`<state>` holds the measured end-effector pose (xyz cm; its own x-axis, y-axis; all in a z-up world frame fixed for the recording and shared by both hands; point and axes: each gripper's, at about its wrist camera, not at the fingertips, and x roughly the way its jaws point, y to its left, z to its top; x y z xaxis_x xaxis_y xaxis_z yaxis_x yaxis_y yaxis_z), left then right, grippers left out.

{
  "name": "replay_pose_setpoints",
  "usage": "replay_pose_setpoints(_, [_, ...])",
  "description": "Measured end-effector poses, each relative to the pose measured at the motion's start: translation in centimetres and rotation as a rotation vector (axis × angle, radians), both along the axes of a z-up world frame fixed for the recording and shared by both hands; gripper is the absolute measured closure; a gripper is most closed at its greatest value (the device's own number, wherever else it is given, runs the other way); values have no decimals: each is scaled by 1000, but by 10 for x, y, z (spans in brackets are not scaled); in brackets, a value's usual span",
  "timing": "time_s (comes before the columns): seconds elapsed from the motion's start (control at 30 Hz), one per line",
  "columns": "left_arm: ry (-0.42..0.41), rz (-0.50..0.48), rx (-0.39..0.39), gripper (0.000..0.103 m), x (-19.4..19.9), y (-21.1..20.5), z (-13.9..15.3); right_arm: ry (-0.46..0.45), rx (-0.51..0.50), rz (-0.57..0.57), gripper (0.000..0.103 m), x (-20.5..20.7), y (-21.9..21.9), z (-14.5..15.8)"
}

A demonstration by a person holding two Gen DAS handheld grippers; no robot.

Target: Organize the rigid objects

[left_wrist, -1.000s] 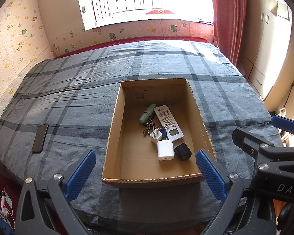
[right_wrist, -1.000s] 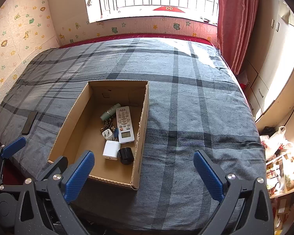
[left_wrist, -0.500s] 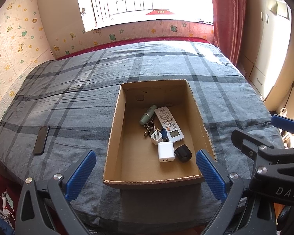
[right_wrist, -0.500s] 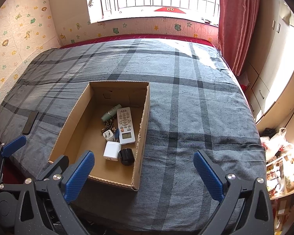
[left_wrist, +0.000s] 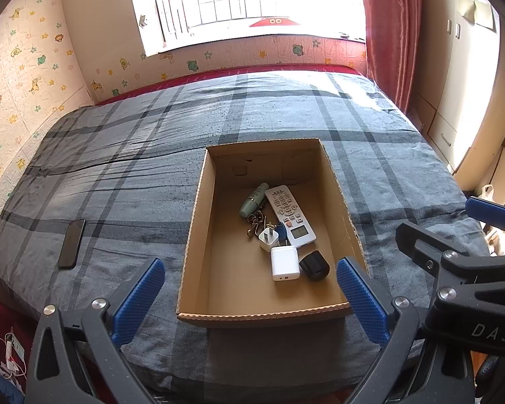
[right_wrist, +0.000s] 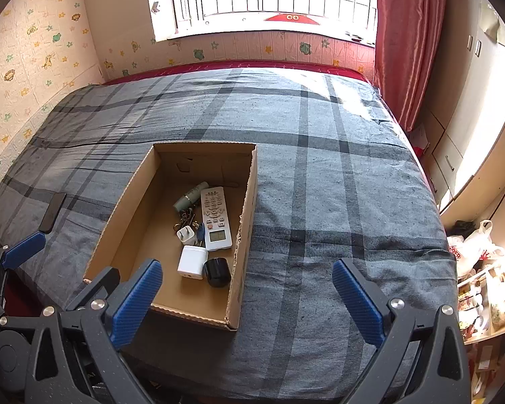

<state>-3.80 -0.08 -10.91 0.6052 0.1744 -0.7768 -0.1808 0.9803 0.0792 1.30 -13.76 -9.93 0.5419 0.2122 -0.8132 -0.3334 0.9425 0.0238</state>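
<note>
The left gripper (left_wrist: 249, 298) is spread wide, its two blue-padded fingers (left_wrist: 136, 301) rising from the bottom edge of its own view toward 11 and 1 o'clock, nothing between them. The right gripper (right_wrist: 247, 298) is equally agape and empty, its blue pads (right_wrist: 358, 299) splayed the same way. In the left wrist view the right gripper shows at 4 o'clock as a black frame with one blue pad tip; in the right wrist view the left gripper sits at 8 o'clock, low and just beside its neighbour. Both point forward and slightly downward, side by side, neither touching anything.
</note>
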Motion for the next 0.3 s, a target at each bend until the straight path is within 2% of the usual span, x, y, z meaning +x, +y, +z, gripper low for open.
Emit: replay_pose_setpoints(0.3, [-3, 1, 9, 0, 1, -2, 0, -3, 4, 2, 0, 0, -1, -1])
